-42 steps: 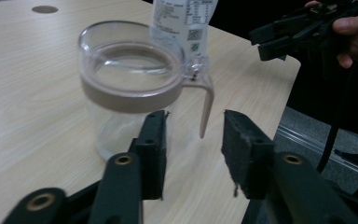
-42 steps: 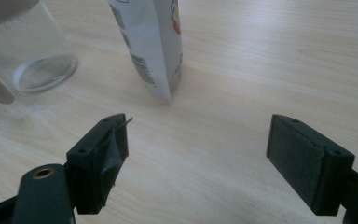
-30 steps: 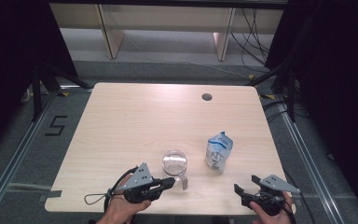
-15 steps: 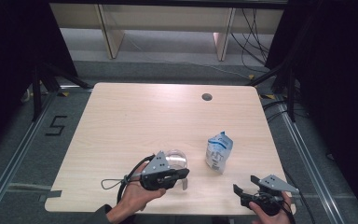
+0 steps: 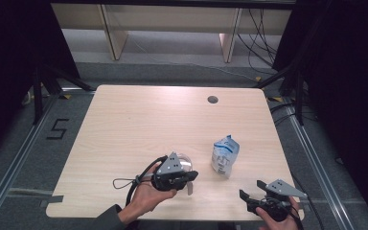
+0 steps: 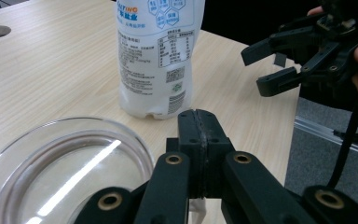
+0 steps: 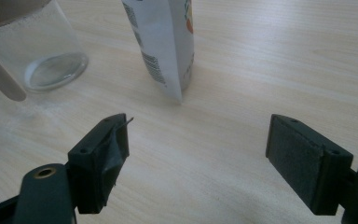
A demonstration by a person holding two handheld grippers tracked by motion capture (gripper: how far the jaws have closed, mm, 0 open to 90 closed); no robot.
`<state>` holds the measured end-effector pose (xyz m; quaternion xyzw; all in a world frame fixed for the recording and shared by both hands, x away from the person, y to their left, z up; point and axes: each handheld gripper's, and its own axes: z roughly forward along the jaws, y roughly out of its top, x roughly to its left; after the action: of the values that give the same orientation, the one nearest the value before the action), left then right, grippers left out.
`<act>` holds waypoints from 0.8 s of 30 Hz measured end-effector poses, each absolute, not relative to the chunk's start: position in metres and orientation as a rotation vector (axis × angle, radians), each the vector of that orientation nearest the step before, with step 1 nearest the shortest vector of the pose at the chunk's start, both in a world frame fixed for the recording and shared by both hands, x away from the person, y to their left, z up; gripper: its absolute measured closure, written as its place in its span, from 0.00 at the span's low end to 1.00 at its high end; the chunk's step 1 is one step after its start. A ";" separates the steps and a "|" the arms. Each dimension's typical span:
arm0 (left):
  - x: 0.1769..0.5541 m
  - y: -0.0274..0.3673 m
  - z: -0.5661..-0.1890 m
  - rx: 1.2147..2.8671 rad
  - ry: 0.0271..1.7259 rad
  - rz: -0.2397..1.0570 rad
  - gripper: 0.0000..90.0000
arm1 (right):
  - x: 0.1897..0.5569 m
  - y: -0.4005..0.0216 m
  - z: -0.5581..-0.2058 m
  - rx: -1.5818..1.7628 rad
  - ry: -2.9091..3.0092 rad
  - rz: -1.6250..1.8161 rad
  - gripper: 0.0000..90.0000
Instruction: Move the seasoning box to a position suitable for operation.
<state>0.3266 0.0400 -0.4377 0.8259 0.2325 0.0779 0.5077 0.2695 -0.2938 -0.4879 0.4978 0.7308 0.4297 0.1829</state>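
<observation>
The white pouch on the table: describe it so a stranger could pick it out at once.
On the pale wooden table, look toward the near right part, between the two hand-held grippers. There a white pouch with blue print stands upright, just right of a clear glass jar. It is the one opaque, printed thing there; the jar is see-through.

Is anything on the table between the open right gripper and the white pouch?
Nothing visible. In the right gripper view, bare wooden table lies between the right gripper, its jaws wide apart, and the standing white pouch. The glass jar stands off to the left of that path, under the left gripper.
</observation>
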 end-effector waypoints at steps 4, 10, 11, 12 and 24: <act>0.328 0.041 -0.439 1.994 0.563 0.185 0.99 | 0.271 -0.295 -0.488 1.379 2.069 1.210 0.25; 0.328 0.039 -0.441 1.991 0.574 0.172 0.99 | 0.271 -0.295 -0.488 1.376 2.081 1.207 0.25; 0.328 0.039 -0.441 1.994 0.571 0.175 0.99 | 0.271 -0.295 -0.488 1.373 2.077 1.208 0.25; 0.328 0.039 -0.441 1.998 0.561 0.181 0.99 | 0.271 -0.295 -0.488 1.373 2.077 1.208 0.25; 0.324 0.044 -0.439 2.030 0.530 0.191 0.99 | 0.271 -0.295 -0.488 1.373 2.073 1.216 0.25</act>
<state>0.3241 0.0441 -0.4390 0.8374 0.2185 0.0788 0.4947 0.2713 -0.2955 -0.4883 0.4874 0.7359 0.4318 0.1856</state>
